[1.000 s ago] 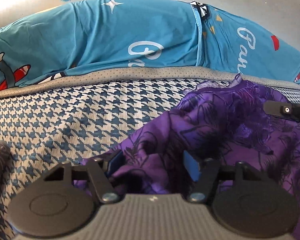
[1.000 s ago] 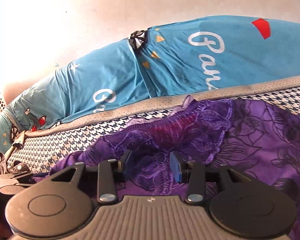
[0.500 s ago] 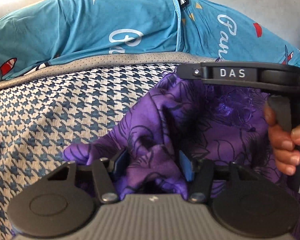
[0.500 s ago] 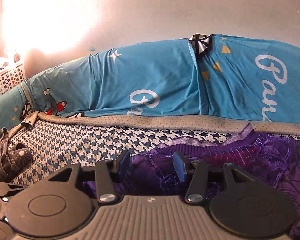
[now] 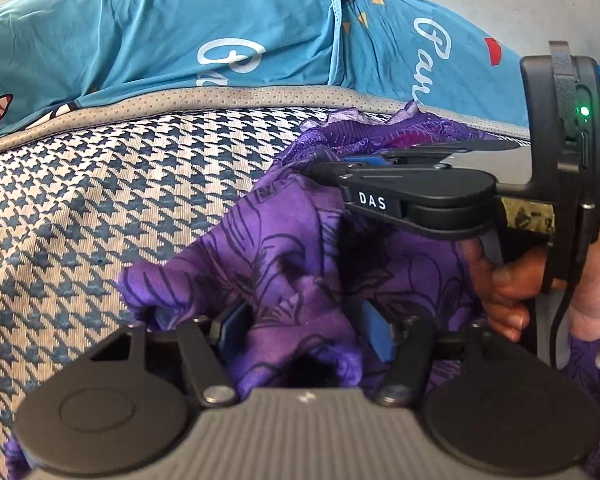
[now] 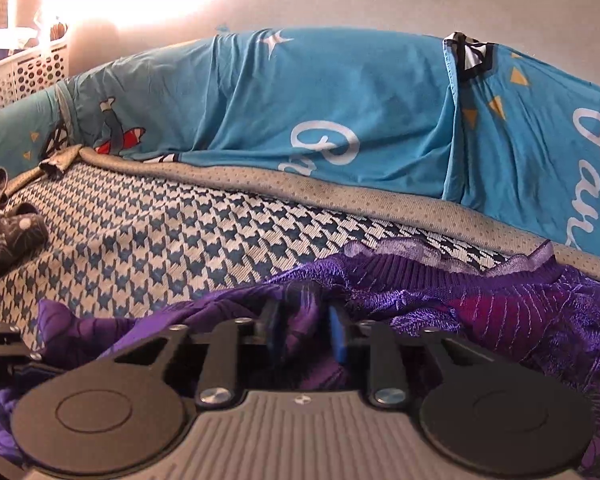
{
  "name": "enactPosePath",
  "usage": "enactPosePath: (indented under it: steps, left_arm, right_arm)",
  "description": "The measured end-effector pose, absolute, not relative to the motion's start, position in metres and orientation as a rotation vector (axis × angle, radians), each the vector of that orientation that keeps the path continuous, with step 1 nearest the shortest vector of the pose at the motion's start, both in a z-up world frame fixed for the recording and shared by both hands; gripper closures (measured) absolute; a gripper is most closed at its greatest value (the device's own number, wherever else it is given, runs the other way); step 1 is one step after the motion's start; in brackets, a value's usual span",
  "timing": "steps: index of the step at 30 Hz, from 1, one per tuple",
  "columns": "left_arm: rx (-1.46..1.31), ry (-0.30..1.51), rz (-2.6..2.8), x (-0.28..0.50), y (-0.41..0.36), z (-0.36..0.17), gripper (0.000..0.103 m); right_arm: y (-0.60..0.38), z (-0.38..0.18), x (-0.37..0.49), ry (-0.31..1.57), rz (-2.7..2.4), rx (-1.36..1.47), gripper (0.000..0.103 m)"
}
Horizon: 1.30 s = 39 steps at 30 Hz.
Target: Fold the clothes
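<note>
A purple flower-print garment (image 5: 284, 248) lies crumpled on the houndstooth bedcover (image 5: 100, 200). My left gripper (image 5: 304, 332) is open, its blue-padded fingers wide apart with a bunched fold of the garment between them. In the right wrist view, my right gripper (image 6: 306, 332) has its fingers drawn close onto a fold of the purple garment (image 6: 520, 312) near its embroidered edge. From the left wrist view, the right gripper (image 5: 340, 164) reaches in from the right just above the cloth, with a person's hand (image 5: 512, 280) on its handle.
A blue printed sheet (image 5: 220, 40) covers a long bolster along the far side, with a wall behind it. A dark grey cloth (image 6: 8, 236) lies at the left of the bed. A white perforated basket (image 6: 20, 72) stands at the far left.
The right gripper has swung left across the garment and lowered, and its fingers have narrowed onto a fold. The left gripper stayed open over the cloth, shifting slightly.
</note>
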<state>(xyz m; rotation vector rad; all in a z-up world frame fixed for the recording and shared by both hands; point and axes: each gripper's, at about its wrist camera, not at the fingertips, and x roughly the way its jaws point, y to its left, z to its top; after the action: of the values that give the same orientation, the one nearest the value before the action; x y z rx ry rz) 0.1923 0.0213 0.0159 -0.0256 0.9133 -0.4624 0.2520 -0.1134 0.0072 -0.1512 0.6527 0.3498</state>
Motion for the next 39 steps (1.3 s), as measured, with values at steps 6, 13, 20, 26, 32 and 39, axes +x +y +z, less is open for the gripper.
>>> enactPosePath:
  steps: [6,13,20,26,32,39]
  left_arm:
    - [-0.146,0.807,-0.482,0.192,0.046,0.048,0.019]
    - [-0.354,0.763,-0.303,0.216,0.076,0.053,0.014]
    - [-0.402,0.843,-0.212,0.235,0.072,0.027,0.011]
    - [-0.358,0.923,-0.244,0.235,0.057,0.012,0.011]
    - [-0.315,0.9,-0.42,0.22,0.036,0.019,0.011]
    - [-0.187,0.857,-0.584,0.194,0.011,0.03,0.011]
  right_arm:
    - [-0.127,0.02,0.244,0.619,0.359,-0.096,0.098]
    - [-0.133,0.042,0.213,0.568,0.356,-0.139,0.098]
    - [-0.144,0.045,0.174,0.594,0.366,-0.215,0.098]
    - [-0.15,0.03,0.156,0.691,0.343,-0.265,0.098]
    - [-0.157,0.016,0.156,0.787,0.328,-0.303,0.098]
    - [-0.195,0.039,0.169,0.836,0.34,-0.034,0.095]
